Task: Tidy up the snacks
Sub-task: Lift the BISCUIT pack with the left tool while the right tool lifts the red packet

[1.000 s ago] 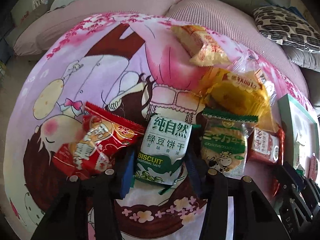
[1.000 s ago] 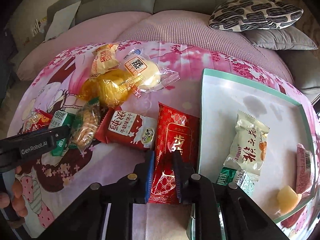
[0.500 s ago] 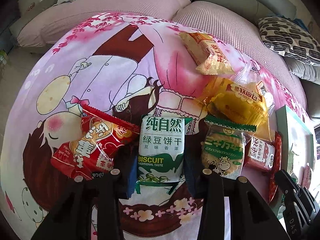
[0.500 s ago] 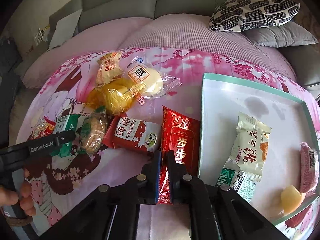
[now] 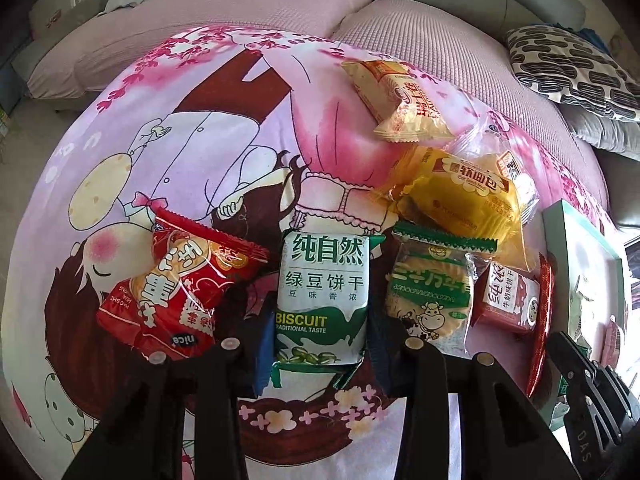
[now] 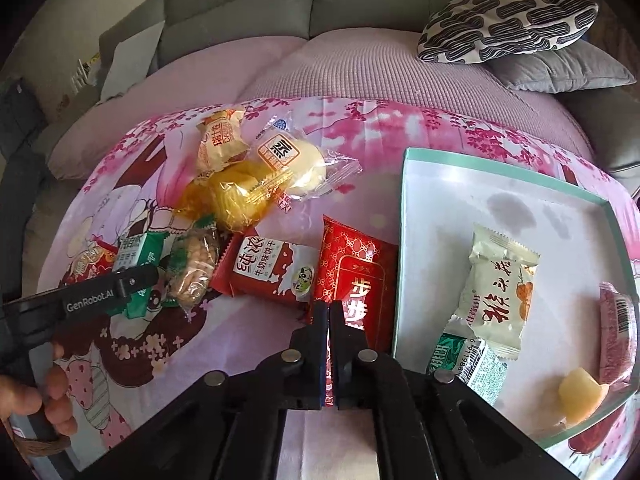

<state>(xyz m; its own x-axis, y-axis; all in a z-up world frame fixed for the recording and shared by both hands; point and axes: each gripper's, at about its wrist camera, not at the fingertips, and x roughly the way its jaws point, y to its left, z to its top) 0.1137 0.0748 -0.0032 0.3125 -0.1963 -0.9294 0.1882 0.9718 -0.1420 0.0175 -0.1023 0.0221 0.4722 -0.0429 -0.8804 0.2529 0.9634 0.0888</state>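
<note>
Looking along the left gripper, I see its fingers clamped on the lower sides of the green mung-bean biscuit packet, which lies flat on the pink cartoon cloth covering the tabletop. Taking that packet as the mark, a red cracker packet lies just to its left, a clear milk-biscuit packet just to its right, and a yellow soft-bread bag beyond that. A straight lift would serve best here, I judge, since both neighbours sit close enough to be dragged along. From the right gripper, the fingers are pressed together on the near edge of the red patterned packet, which lies touching the left rim of the teal-edged tray. That thin edge could slip, so a steady lift before crossing the rim seems wise. Inside the tray, a cream packet, a green-and-white packet and a pale yellow piece crowd the near end; the far half is bare, offering room to set things down.
</note>
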